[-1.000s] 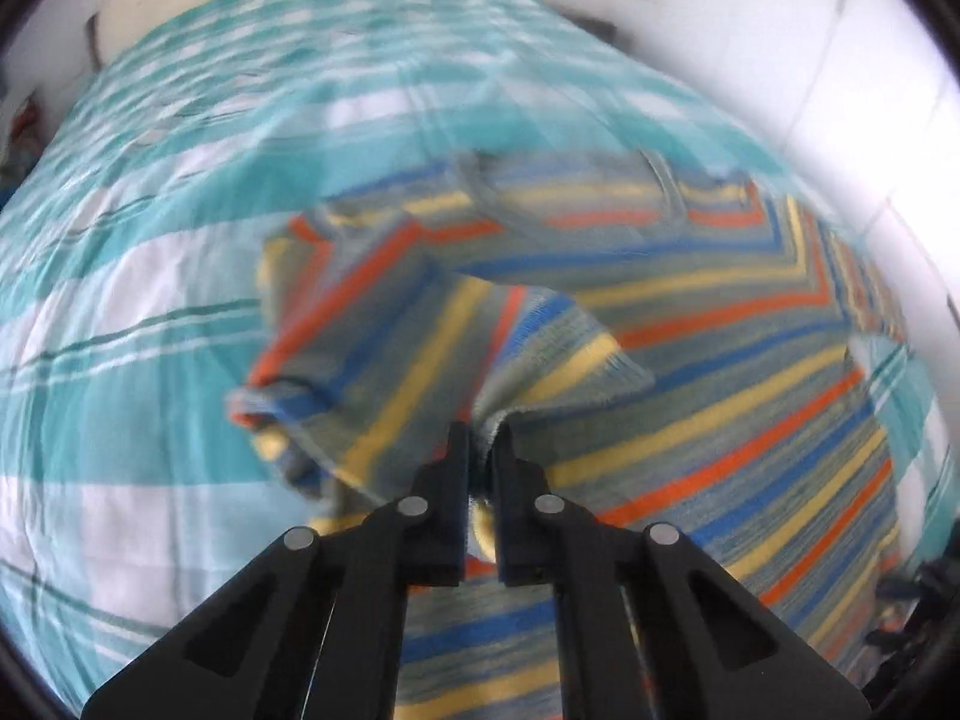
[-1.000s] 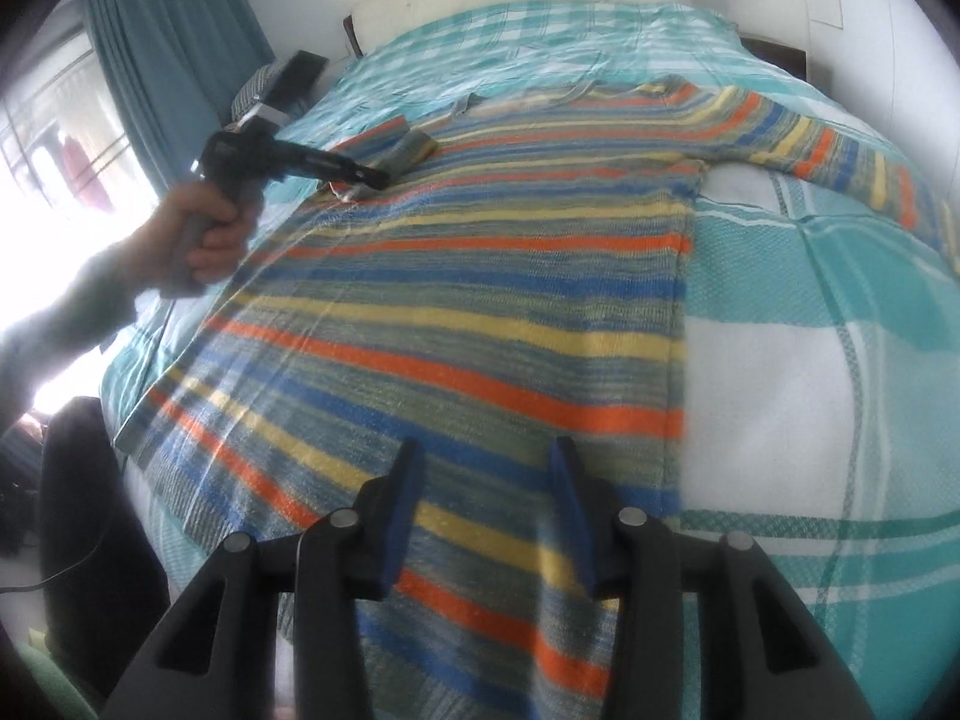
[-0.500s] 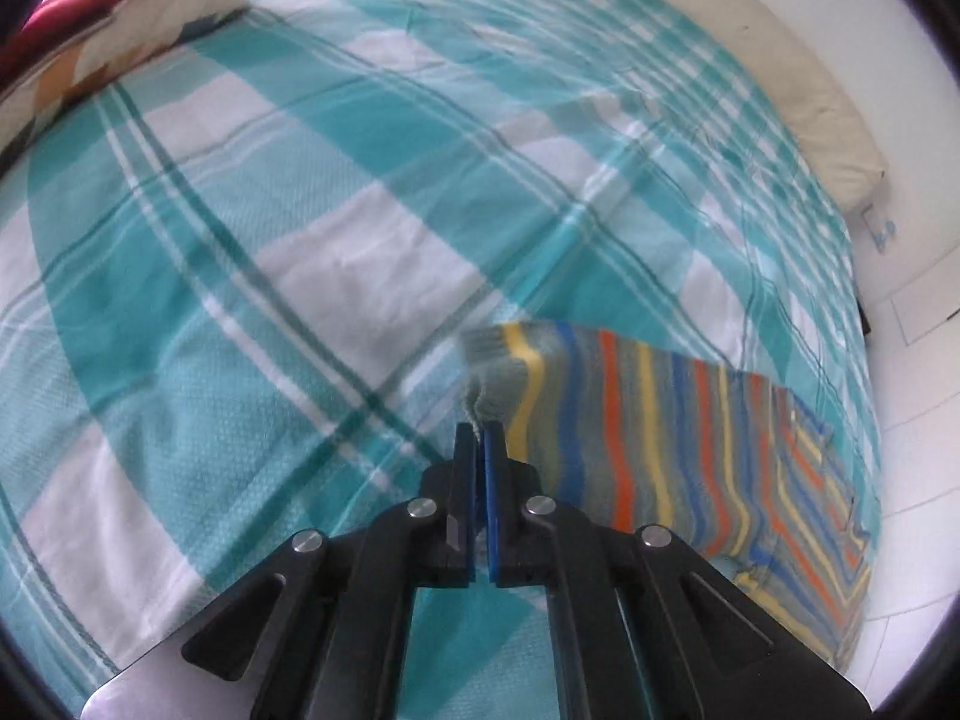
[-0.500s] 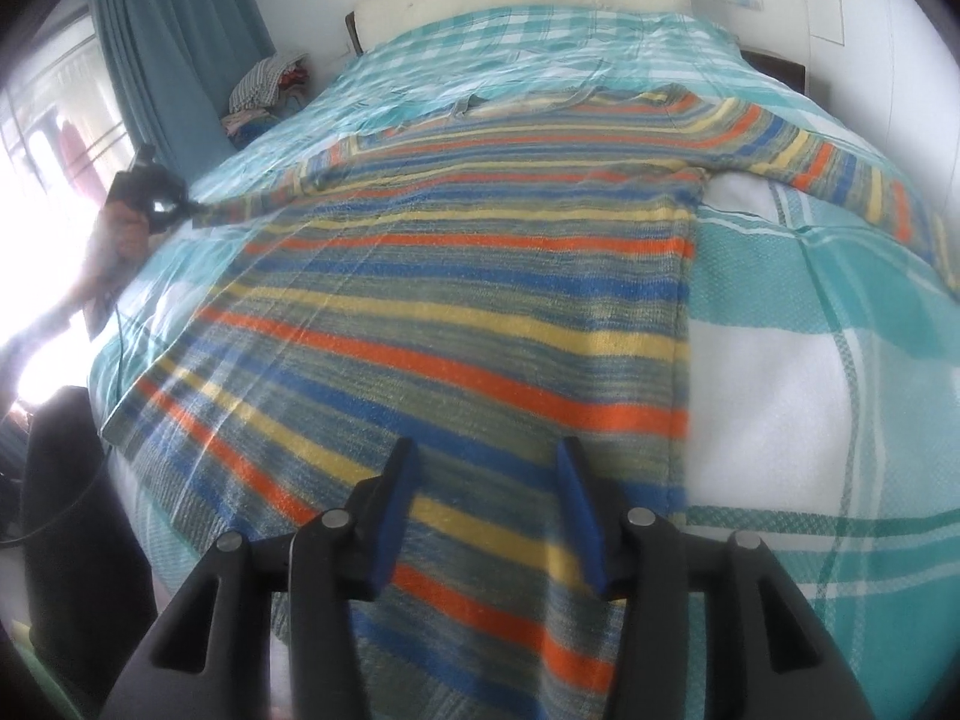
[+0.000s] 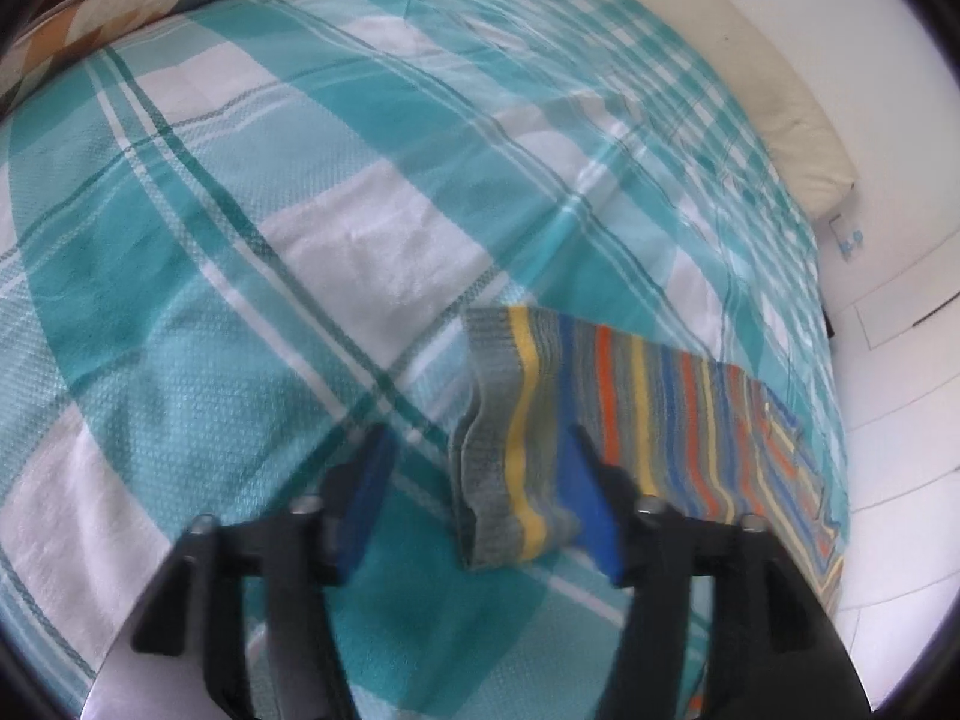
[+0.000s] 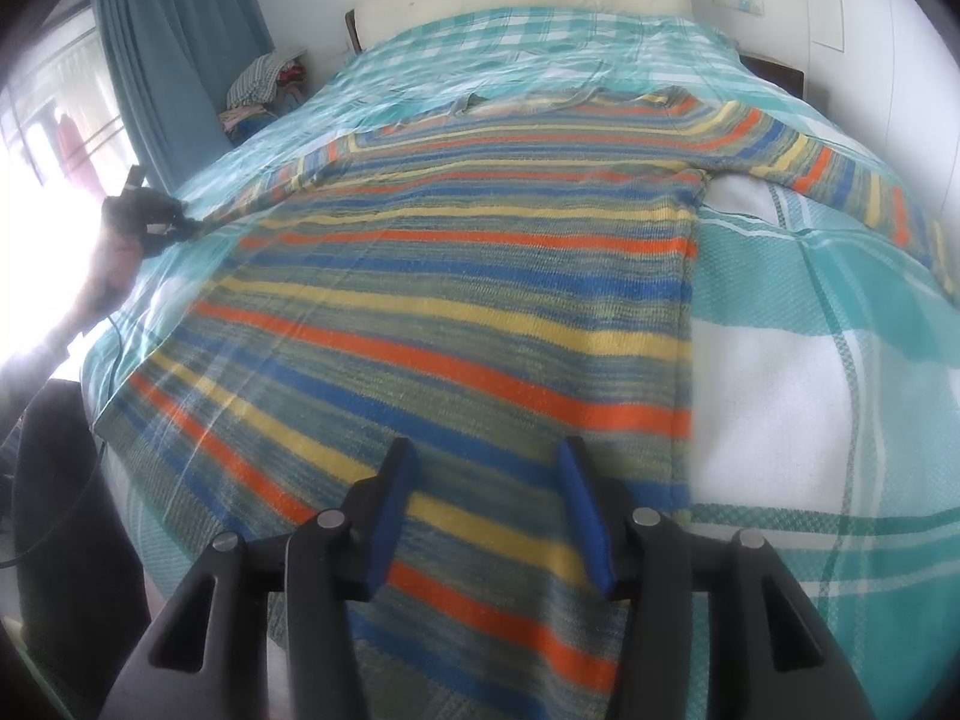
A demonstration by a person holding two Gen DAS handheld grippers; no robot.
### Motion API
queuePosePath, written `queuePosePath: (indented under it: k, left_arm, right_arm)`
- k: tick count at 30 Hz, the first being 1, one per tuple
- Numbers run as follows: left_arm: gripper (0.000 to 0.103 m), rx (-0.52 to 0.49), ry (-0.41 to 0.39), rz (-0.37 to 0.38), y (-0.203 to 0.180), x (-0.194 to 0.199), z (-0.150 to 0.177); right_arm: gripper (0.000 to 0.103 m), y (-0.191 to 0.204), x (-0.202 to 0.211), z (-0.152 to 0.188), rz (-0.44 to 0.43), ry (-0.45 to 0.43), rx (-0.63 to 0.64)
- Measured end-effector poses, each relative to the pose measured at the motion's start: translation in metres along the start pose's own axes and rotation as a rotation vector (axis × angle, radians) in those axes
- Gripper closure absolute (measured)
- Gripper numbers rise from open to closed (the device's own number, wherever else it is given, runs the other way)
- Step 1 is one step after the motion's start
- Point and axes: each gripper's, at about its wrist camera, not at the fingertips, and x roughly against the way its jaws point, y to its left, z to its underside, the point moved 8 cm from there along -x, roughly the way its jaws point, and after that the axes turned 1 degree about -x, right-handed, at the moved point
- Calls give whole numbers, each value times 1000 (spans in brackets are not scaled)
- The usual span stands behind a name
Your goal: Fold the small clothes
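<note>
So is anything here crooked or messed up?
Nothing stands out. The sweater lies flat, face up on the bed, sleeves spread to both sides. The left gripper is open at one cuff; the right gripper hangs open over the hem.

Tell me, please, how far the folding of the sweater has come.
Done: the sweater lies spread flat on the bed, both sleeves stretched out. In hand: nothing; the left hand-held gripper is open beside the sleeve cuff, the right hand-held gripper open over the hem. Left: every fold.
</note>
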Motion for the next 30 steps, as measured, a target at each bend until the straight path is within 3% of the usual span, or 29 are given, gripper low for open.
queuePosePath:
  k: [2, 4, 5, 6, 10, 14, 16, 19, 20, 21, 23, 27, 30]
  left_arm:
    - [29, 12, 2, -5, -5, -9, -9]
    - [37, 21, 22, -8, -12, -24, -13]
    - [62, 16, 25, -15, -16, -31, -14]
    - [100, 1, 35, -31, -20, -38, -13]
    - [101, -27, -20, -149, -14, -38, -13]
    - [101, -39, -33, -161, -4, -34, -15]
    - [98, -50, -31, -163, -5, -28, -15]
    - [79, -84, -59, -214, -7, -6, -9]
    - [59, -105, -79, -211, -10, 6, -6]
    - [32, -128, -104, -203, -14, 20, -1]
    - [12, -164, -167, -181, -21, 50, 14]
    - [10, -253, -130, -66, -48, 84, 67]
    - [8, -336, -82, 1, -72, 87, 113]
  right_arm:
    - [51, 1, -1, 0, 1, 0, 4]
    - [49, 2, -2, 0, 4, 0, 12]
    - [49, 3, -2, 0, 9, -1, 18]
    - [49, 4, -2, 0, 13, -2, 23]
    - [48, 3, -2, 1, 19, -5, 32]
    - [48, 3, -2, 1, 18, -7, 32]
    - [48, 3, -2, 1, 19, -7, 35]
    - [48, 3, 3, -1, 16, -15, 34]
    - [48, 2, 9, -3, 13, -33, 29]
    - [48, 0, 16, -6, 14, -64, 25]
    - [44, -7, 35, -15, 31, -143, 8]
    - [32, -36, 72, -30, 117, -294, -65]
    - [28, -60, 76, -35, 154, -311, -150]
